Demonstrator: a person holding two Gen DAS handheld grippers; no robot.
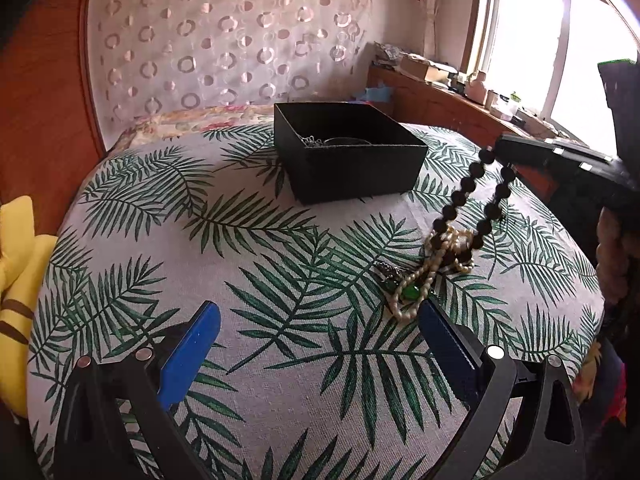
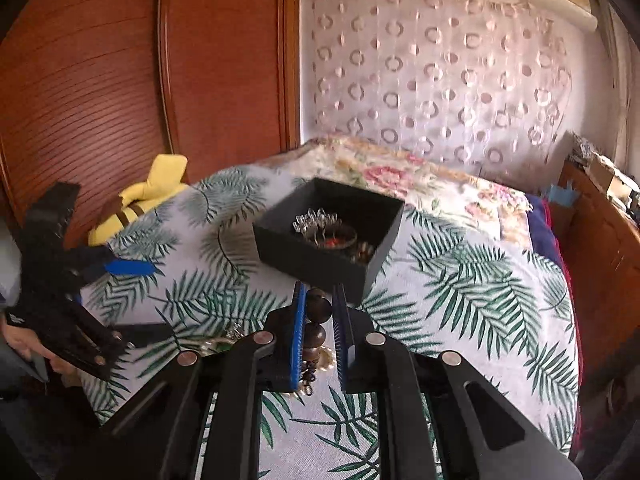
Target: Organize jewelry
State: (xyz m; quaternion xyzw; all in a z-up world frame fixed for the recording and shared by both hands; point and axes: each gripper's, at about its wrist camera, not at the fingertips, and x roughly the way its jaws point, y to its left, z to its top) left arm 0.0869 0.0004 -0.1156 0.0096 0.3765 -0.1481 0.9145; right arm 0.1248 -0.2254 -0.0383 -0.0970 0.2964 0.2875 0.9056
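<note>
A black open box (image 1: 348, 152) stands on the leaf-print cloth (image 1: 280, 240); it also shows in the right wrist view (image 2: 328, 232) with silver and red jewelry inside. My right gripper (image 2: 320, 306) is shut on a dark bead necklace (image 1: 472, 200), lifting it off a pile of pearl strands and a green pendant (image 1: 424, 276). In the left wrist view the right gripper (image 1: 500, 148) is right of the box. My left gripper (image 1: 320, 320) is open and empty, low over the cloth, its right finger beside the pile.
A yellow plush toy (image 2: 152, 188) lies at the cloth's left edge by the wooden wardrobe (image 2: 120, 80). A floral bedspread (image 2: 400, 176) and patterned curtain lie beyond the box. A cluttered wooden shelf (image 1: 460, 96) runs under the window at right.
</note>
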